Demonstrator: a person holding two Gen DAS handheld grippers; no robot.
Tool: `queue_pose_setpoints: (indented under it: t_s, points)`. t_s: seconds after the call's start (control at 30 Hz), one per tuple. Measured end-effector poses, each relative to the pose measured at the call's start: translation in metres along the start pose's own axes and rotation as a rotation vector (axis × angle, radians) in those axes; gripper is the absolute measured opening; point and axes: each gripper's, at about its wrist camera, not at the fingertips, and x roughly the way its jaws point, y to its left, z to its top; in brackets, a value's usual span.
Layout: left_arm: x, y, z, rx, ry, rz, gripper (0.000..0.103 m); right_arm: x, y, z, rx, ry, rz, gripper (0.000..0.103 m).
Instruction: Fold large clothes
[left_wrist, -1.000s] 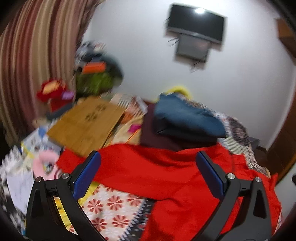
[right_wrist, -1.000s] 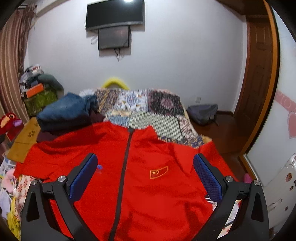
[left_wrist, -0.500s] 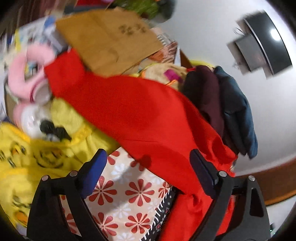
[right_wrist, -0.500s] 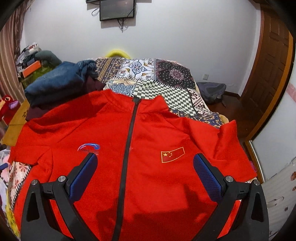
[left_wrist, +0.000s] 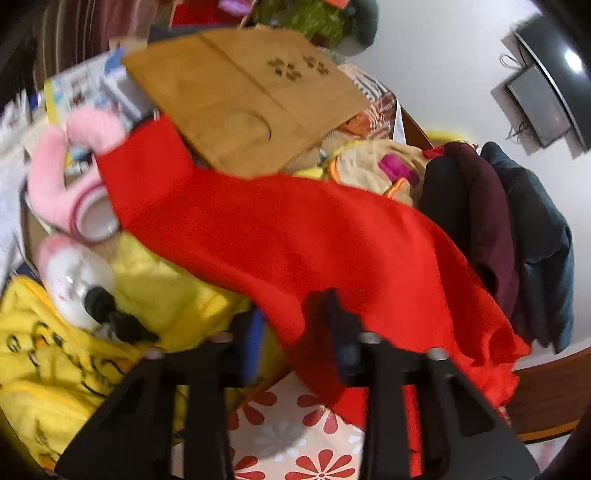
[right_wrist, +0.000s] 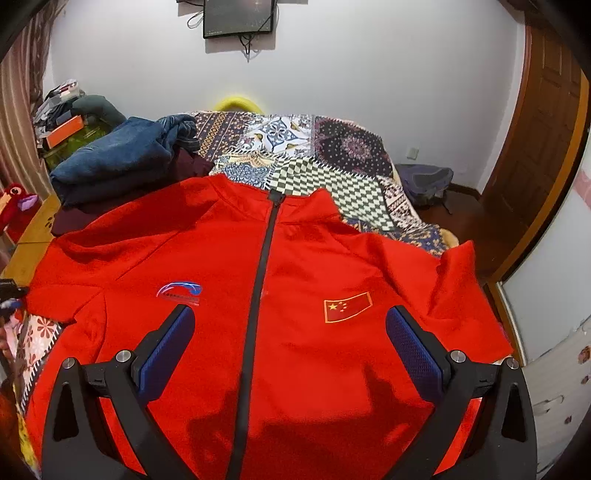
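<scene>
I'm over a bed with a patchwork quilt (right_wrist: 332, 147) in a white-walled room, wooden door (right_wrist: 546, 129) to my right. The red zip jacket (right_wrist: 295, 295) lies flat, face up, collar toward the far wall, zipper running away from me. My right claw (right_wrist: 290, 345) hovers wide open and empty; my left claw (left_wrist: 295, 332) is closed on the jacket's sleeve (left_wrist: 258, 221).
</scene>
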Motion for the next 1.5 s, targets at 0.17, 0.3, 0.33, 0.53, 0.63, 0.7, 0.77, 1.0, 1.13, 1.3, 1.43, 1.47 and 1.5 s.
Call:
queue_pose_setpoints:
  t_s: [0.17,0.3,0.33,0.53,0.63,0.7,0.77,1.0,1.13,1.3,1.43,1.47,1.5]
  points:
    - [-0.039,-0.03,0.003,0.102,-0.099,-0.065,0.01,-0.008,-0.005,0.001,0.015,-0.017,0.015,0.103]
    - [-0.084,-0.074,0.002,0.228,-0.188,-0.154,0.01,-0.016,-0.009,0.0,0.025,-0.036,0.027,0.103]
    - [-0.095,-0.086,0.0,0.264,-0.208,-0.177,0.01,-0.018,-0.01,0.0,0.023,-0.039,0.027,0.103]
    - [-0.143,-0.167,-0.03,0.478,-0.274,-0.305,0.009,-0.024,-0.019,-0.007,0.017,-0.045,0.025,0.103]
    - [-0.151,-0.204,-0.054,0.571,-0.259,-0.368,0.009,-0.029,-0.024,-0.011,0.024,-0.05,0.027,0.103]
    - [-0.148,-0.224,-0.072,0.629,-0.236,-0.394,0.009,-0.031,-0.029,-0.015,0.031,-0.049,0.026,0.103]
    - [-0.139,-0.245,-0.096,0.703,-0.185,-0.418,0.009,-0.031,-0.033,-0.018,0.038,-0.045,0.025,0.103]
    - [-0.086,-0.289,-0.174,0.889,0.054,-0.421,0.01,-0.029,-0.048,-0.028,0.071,-0.021,0.022,0.103]
    - [-0.051,-0.292,-0.213,0.966,0.199,-0.367,0.01,-0.026,-0.051,-0.032,0.074,-0.004,0.022,0.103]
    - [-0.028,-0.282,-0.241,0.989,0.318,-0.322,0.01,-0.024,-0.05,-0.035,0.072,0.002,0.013,0.103]
    - [-0.029,-0.266,-0.238,0.965,0.36,-0.317,0.015,-0.022,-0.046,-0.036,0.059,0.006,0.013,0.103]
    - [-0.031,-0.263,-0.232,0.954,0.359,-0.324,0.022,-0.022,-0.045,-0.036,0.054,0.006,0.012,0.103]
    - [-0.038,-0.258,-0.226,0.942,0.351,-0.329,0.027,-0.022,-0.043,-0.036,0.048,0.007,0.011,0.103]
